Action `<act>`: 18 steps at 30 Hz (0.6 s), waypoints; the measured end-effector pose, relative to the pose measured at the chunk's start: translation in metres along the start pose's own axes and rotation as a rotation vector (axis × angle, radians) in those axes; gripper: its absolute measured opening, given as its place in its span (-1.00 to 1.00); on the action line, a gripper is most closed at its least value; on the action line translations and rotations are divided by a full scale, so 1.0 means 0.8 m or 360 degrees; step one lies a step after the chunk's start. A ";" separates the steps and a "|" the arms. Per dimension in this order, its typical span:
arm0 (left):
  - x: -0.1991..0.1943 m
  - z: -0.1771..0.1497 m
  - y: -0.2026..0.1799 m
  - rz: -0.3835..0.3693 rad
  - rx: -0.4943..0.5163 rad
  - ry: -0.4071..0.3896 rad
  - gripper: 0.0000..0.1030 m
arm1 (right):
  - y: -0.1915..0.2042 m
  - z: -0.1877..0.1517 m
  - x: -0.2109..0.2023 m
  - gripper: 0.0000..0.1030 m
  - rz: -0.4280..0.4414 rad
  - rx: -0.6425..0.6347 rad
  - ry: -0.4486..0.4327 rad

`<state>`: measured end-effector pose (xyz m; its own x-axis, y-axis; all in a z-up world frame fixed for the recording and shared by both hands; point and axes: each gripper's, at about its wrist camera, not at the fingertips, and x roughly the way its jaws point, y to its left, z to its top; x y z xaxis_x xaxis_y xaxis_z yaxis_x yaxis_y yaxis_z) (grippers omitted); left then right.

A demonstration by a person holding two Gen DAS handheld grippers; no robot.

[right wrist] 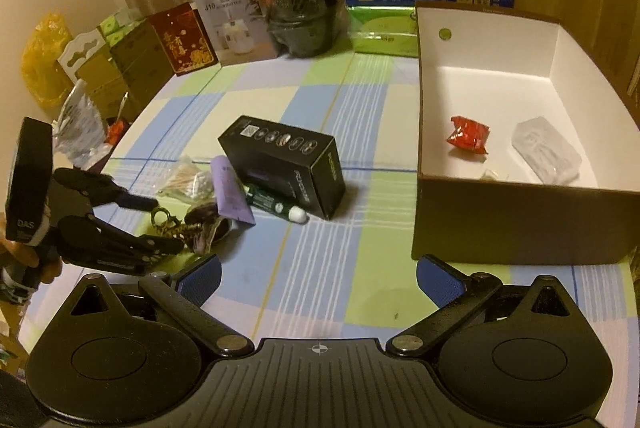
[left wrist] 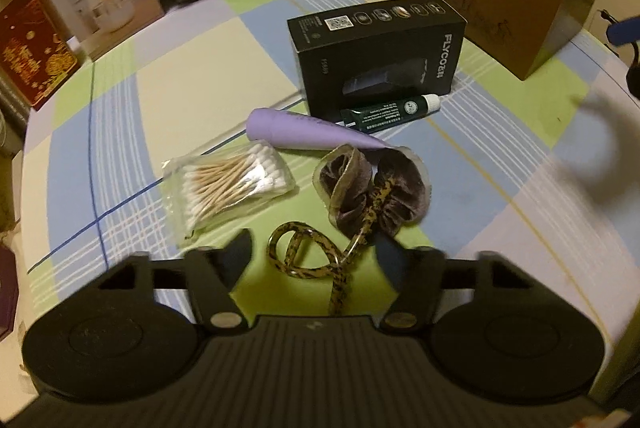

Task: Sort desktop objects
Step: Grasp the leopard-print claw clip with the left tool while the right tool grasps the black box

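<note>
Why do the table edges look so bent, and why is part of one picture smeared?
Both views come through fisheye lenses, so the checked tablecloth bows outward. In the left wrist view the far right is smeared, and the open gripper throws a shadow onto the cloth between its fingers. The right wrist view is sharper, under warm yellowish light, showing the brown box clearly.

Checked tablecloth (left wrist: 168, 75) in pale blue, green and cream, black box (left wrist: 376, 55), lilac tube (left wrist: 304, 131), dark green tube (left wrist: 380, 115), leopard-spotted yellow-black strap (left wrist: 312, 260), brownish-purple velvet scrunchie (left wrist: 376, 183).
</note>
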<state>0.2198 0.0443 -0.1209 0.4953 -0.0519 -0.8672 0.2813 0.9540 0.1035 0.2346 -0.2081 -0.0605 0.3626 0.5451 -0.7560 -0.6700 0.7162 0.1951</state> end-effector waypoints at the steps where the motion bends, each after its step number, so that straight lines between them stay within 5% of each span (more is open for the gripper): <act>1: 0.000 -0.001 0.000 -0.0018 0.0002 -0.0006 -0.03 | 0.001 0.002 -0.001 0.96 0.0000 -0.0006 -0.0004; 10: -0.034 -0.032 0.010 -0.0018 -0.0168 -0.0108 -0.40 | 0.028 0.025 0.018 0.96 0.0079 -0.0183 -0.0028; 12: -0.043 -0.038 0.019 0.0022 -0.0256 -0.0123 -0.98 | 0.033 0.034 0.029 0.96 0.0089 -0.0249 -0.0032; 18: -0.055 -0.059 0.043 0.0051 -0.0451 -0.0097 -0.79 | 0.045 0.064 0.069 0.96 0.0101 -0.0473 -0.0007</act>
<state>0.1683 0.0933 -0.1021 0.5512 -0.0301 -0.8338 0.0281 0.9995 -0.0176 0.2637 -0.1301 -0.0636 0.3164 0.5870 -0.7452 -0.8513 0.5223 0.0499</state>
